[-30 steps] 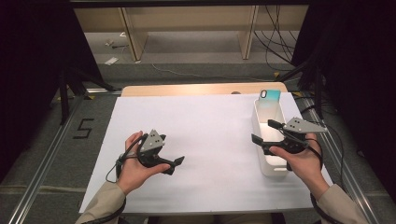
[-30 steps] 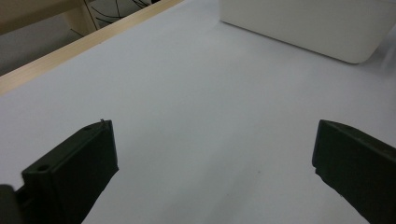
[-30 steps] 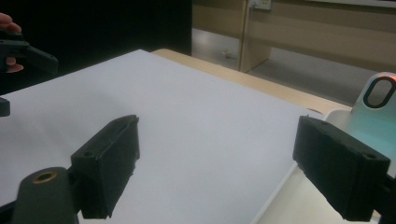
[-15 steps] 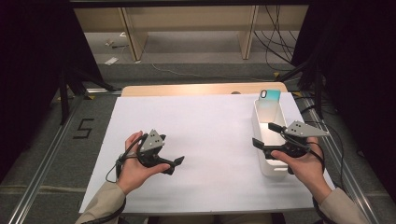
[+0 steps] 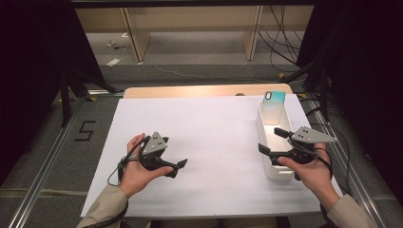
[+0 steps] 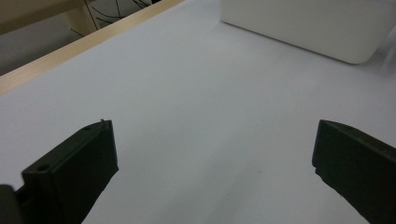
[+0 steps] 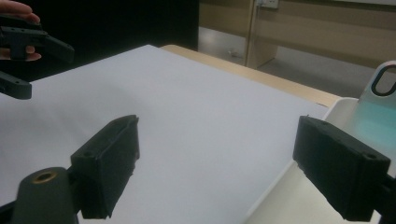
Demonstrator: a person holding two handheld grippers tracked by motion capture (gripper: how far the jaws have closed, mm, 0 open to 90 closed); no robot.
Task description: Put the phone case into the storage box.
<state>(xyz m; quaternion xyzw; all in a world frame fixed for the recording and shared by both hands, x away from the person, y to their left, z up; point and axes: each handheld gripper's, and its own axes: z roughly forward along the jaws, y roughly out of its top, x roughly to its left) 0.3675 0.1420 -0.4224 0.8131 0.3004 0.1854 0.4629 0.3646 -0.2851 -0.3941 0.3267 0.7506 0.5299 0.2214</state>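
A long white bin (image 5: 261, 118) stands on the right side of the white sheet (image 5: 214, 128). A teal phone case (image 5: 274, 101) leans upright at its far end. My right gripper (image 5: 272, 140) hovers over the bin's near half, open, with nothing between its fingers. In the right gripper view its jaws (image 7: 217, 140) straddle the bin's left rim (image 7: 337, 105), with the phone case (image 7: 379, 111) ahead on the right. My left gripper (image 5: 178, 167) rests low over the sheet at the near left, open and empty, pointing right. In the left gripper view (image 6: 212, 140) the bin (image 6: 308, 25) lies ahead.
The wooden table edge (image 5: 199, 90) runs along the far side of the sheet. Metal rails (image 5: 45, 161) flank the table. Beyond it are shelf legs and cables on the floor. My left gripper (image 7: 28, 44) shows far off in the right gripper view.
My right gripper has drifted slightly toward the near edge, still open over the bin. The left gripper has not moved.
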